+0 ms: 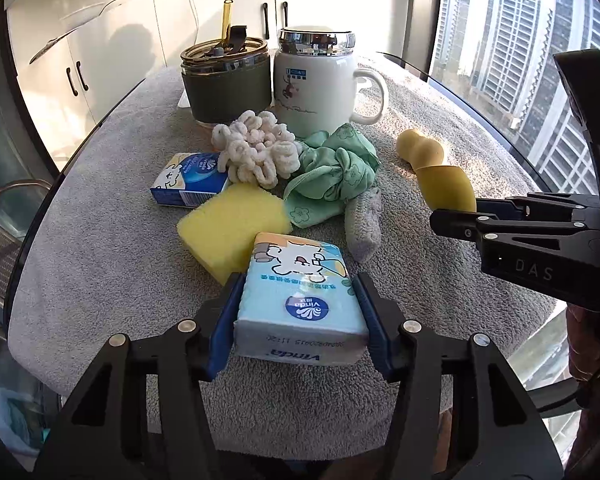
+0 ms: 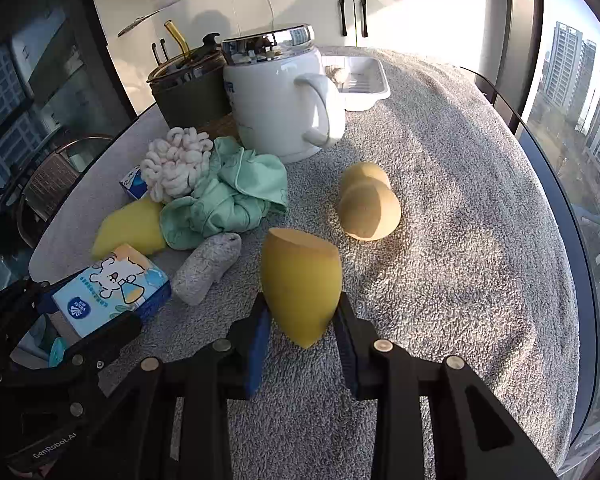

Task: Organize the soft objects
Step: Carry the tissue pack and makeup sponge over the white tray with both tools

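1. Left gripper [image 1: 298,312]: blue pads clenched on the long sides of a tissue pack [image 1: 300,300]. Pack sits between the jaws just in front of the yellow sponge [image 1: 232,220]; whether it is clear of the grey towel [image 1: 100,200] cannot be told.
2. Right gripper [image 2: 302,320]: clenched on the narrow end of a yellow puff [image 2: 298,280], cut face turned up and away.
3. Remaining soft items lie in a cluster in front of the mug [image 1: 316,88] and jar [image 1: 226,80]: second pack [image 1: 188,180], white scrunchie [image 1: 256,152], green scrunchie [image 1: 332,172], grey roll [image 1: 364,224]. A second puff [image 2: 368,204] lies apart on the towel. White tray [image 2: 364,80] sits behind the mug.
4. Risk: the puff is tapered and compressible; held near its tip, it could squeeze out of the pads if tilted or jolted.
5. Risk: the pack's film is slick; a light grip may let it slide or rotate.
6. Risk: the two grippers work near each other; crossing paths could knock either load loose.
7. Risk: reaching for the tray passes the mug handle; a bump could tip it.
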Tool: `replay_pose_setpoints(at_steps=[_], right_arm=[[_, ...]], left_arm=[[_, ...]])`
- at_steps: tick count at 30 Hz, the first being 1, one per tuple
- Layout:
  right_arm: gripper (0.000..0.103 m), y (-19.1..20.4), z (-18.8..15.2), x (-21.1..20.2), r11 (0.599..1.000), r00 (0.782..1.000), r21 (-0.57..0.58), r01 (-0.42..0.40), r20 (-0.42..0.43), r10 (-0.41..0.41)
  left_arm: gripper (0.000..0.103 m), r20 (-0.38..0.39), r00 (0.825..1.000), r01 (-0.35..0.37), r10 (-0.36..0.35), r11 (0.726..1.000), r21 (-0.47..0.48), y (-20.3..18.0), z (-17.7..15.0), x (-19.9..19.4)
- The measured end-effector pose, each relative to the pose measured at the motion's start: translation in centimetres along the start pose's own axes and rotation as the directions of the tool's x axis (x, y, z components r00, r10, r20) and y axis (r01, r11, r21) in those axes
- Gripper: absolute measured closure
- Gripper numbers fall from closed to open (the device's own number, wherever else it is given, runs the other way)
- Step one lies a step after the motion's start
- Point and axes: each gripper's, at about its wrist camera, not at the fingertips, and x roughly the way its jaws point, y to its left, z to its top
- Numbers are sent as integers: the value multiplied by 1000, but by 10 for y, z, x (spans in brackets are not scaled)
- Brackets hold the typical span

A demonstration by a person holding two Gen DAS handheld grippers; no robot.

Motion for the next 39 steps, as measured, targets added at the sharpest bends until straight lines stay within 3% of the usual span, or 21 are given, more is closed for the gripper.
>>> replay_pose_setpoints(at_steps=[9,16,19,25,31,39], right_arm=[[69,-1,-2,-20,1000,999,14,18,31,-19],[69,-19,3,-26,997,998,68,41,42,-43],[69,-32,9,-25,992,997,105,67,42,-72],[69,-57,27,-17,978,992,178,113,32,-121],[69,-71,42,-8,964,989,226,141,18,-149],[69,-94,76,14,956,990,262,133,8,-140]], left_arm=[[51,48,999,26,-24,999,-43,30,-1,-22],[51,117,983,-131,142,986,-102,80,17,-30],[51,124,977,-158,176,977,-147,109,28,-24],[51,105,984,-115,141,968,-221,152,42,-9],[51,121,979,-138,166,968,-209,174,57,-7],[51,127,978,-134,166,964,-230,224,98,32]])
